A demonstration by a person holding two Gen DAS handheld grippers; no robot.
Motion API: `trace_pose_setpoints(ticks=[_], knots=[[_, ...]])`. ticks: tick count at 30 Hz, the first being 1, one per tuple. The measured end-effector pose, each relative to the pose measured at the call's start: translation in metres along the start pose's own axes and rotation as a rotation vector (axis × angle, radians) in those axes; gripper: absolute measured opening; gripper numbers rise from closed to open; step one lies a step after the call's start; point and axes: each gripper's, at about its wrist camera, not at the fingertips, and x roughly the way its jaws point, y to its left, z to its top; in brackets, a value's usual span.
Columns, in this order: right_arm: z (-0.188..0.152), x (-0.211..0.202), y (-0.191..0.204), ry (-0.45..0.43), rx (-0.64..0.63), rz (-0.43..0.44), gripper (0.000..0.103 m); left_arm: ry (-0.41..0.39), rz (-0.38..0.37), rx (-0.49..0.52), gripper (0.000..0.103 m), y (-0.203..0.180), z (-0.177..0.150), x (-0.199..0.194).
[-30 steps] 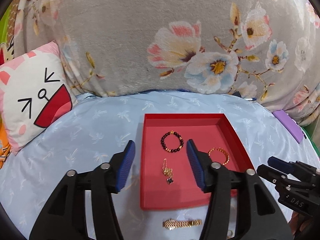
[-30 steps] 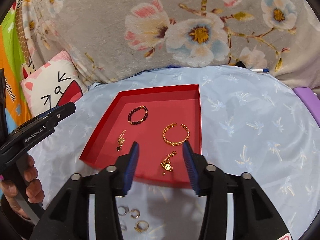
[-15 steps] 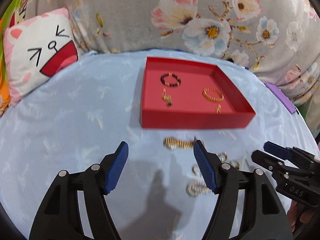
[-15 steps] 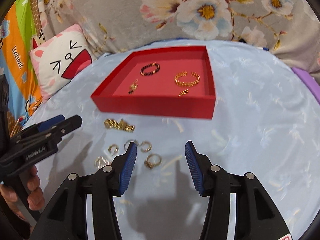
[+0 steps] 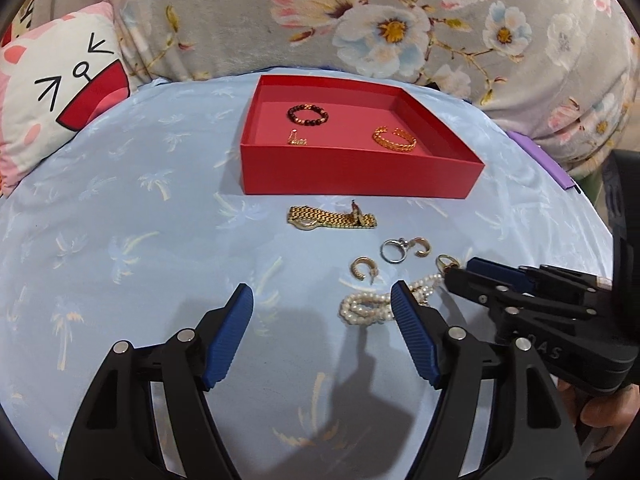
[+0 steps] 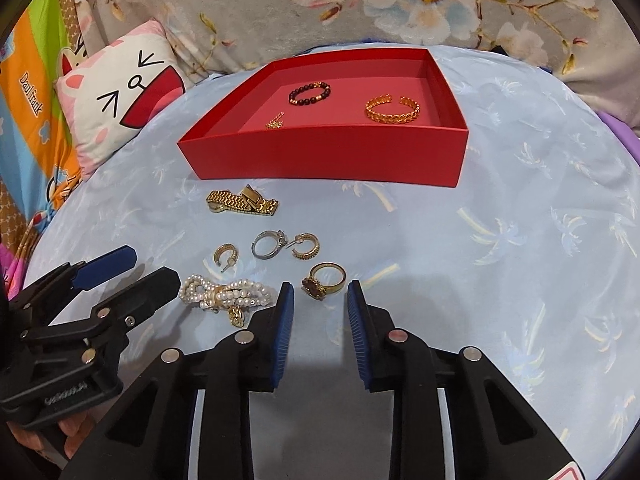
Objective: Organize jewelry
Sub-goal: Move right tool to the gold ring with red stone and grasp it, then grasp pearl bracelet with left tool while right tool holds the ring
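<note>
A red tray holds a dark bead bracelet, a gold cuff and a small gold chain. On the blue cloth in front lie a gold watch, a silver ring, two gold hoop earrings, a gold stone ring and a pearl bracelet. My right gripper is open, low, just before the stone ring. My left gripper is open and empty, the pearl bracelet by its right finger.
A cat-face pillow lies at the left. A floral blanket rises behind the tray. A purple object sits at the cloth's right edge.
Both grippers have pulled back from over the tray and dropped low toward the loose jewelry on the cloth. The right gripper now sits close to the stone ring.
</note>
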Motion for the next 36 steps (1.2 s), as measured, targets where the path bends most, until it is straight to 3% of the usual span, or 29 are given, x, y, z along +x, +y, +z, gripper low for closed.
trace_pose_setpoints(ticks=[6, 12, 20, 27, 31, 36], knots=[[0.005, 0.005, 0.004, -0.006, -0.013, -0.017, 0.025, 0.005, -0.015, 0.004, 0.069, -0.002, -0.001, 0.002], [0.005, 0.005, 0.0, -0.012, 0.001, -0.028, 0.013, 0.013, -0.028, 0.01, 0.069, -0.004, -0.001, 0.003], [-0.001, -0.003, -0.01, -0.023, 0.017, -0.043, 0.013, 0.028, -0.04, 0.064, 0.07, -0.016, -0.002, 0.006], [-0.01, -0.011, -0.027, -0.028, 0.078, -0.024, 0.013, 0.092, -0.078, 0.137, 0.069, -0.033, 0.0, 0.021], [-0.011, -0.011, -0.03, -0.027, 0.089, -0.017, 0.013, 0.11, -0.083, 0.145, 0.061, -0.038, -0.002, 0.024], [-0.011, -0.011, -0.031, -0.027, 0.083, -0.018, 0.013, 0.11, -0.098, 0.149, 0.058, -0.045, -0.006, 0.021]])
